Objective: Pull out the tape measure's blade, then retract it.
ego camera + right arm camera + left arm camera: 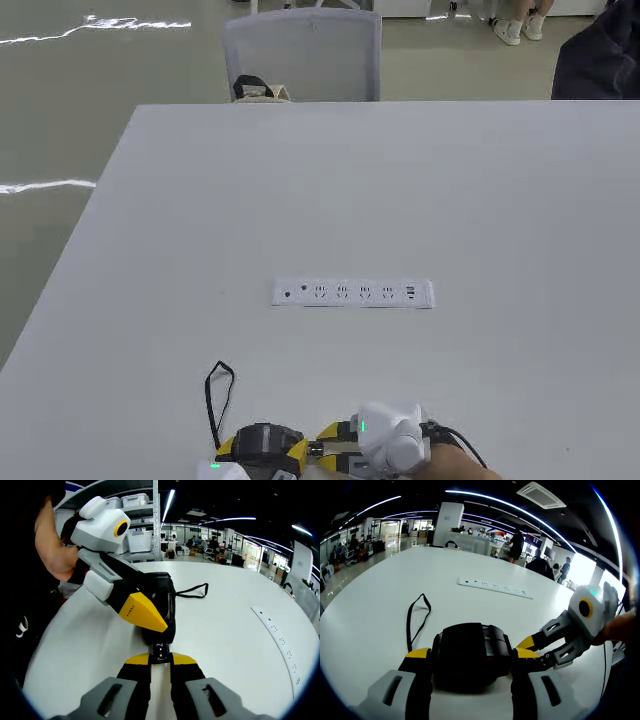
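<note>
Left gripper [471,656] clamped around the black tape measure [161,586], we note right gripper [160,659] pinched narrow on its blade tip [159,651], strap [218,395] lying on white table [380,200].

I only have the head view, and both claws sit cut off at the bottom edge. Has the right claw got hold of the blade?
Observer: Yes. In the right gripper view the right claw is shut on the blade tip.
Operator: Who holds the body?
Observer: The left gripper view shows the left claw clamped on the tape measure, one jaw on either side.
Operator: How much blade is out?
Observer: Hardly any; the right gripper view shows the tip close against the tape measure's mouth.
</note>
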`<state>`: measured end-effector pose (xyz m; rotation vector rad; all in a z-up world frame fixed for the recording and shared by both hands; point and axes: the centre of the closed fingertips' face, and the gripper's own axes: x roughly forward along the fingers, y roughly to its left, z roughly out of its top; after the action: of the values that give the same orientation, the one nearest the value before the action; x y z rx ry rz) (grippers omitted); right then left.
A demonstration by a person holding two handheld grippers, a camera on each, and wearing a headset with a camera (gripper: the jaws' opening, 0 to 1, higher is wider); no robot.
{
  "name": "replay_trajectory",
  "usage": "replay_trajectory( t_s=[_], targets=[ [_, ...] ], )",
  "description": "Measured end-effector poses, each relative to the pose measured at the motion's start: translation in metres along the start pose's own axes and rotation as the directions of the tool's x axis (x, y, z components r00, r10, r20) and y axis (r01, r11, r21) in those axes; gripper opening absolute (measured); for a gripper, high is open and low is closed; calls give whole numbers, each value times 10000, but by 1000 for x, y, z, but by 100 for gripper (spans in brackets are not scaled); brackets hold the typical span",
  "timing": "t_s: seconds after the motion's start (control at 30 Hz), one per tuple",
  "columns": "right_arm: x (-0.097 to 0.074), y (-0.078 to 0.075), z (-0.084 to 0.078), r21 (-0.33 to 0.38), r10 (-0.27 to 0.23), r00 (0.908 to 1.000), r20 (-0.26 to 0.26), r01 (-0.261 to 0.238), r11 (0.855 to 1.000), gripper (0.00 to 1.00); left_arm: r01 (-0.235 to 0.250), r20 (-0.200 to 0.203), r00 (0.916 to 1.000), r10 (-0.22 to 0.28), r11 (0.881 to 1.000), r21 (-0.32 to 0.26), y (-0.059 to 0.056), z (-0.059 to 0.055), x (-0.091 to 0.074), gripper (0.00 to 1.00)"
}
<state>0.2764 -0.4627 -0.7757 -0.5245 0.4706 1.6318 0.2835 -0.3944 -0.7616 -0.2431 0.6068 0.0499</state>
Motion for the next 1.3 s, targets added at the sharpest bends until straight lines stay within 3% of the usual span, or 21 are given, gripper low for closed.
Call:
replay_trajectory(
  t_s=[0.63, 0.77, 0.8, 0.87, 1.13, 1.3],
  targets=[
    [12, 2, 5, -224, 274, 9995, -181, -278, 9994, 13, 47, -11, 10000, -47, 9999, 102, -1, 0, 0, 61],
    [14, 6, 3, -450, 361, 9985, -416, -380, 9983, 14, 124, -130, 9998, -118, 9986, 513, -3, -2, 2, 61],
    [14, 7, 0, -689, 419, 9975, -578, -459, 9966, 14, 179, -177, 9997, -164, 9962, 858, -7, -2, 1, 62],
    [13, 7, 2, -689, 391, 9978, -528, -427, 9967, 14, 190, -153, 9997, -180, 9978, 641, -8, -1, 0, 62],
    [9, 5, 0, -677, 205, 9979, -614, -246, 9974, 16, 255, -251, 9994, -236, 9966, 787, -8, -2, -1, 64],
    [2, 1, 2, -448, -46, 9984, -558, 21, 9990, 18, 493, -483, 9979, -427, 9882, 1452, -6, -9, 0, 63]
  ],
)
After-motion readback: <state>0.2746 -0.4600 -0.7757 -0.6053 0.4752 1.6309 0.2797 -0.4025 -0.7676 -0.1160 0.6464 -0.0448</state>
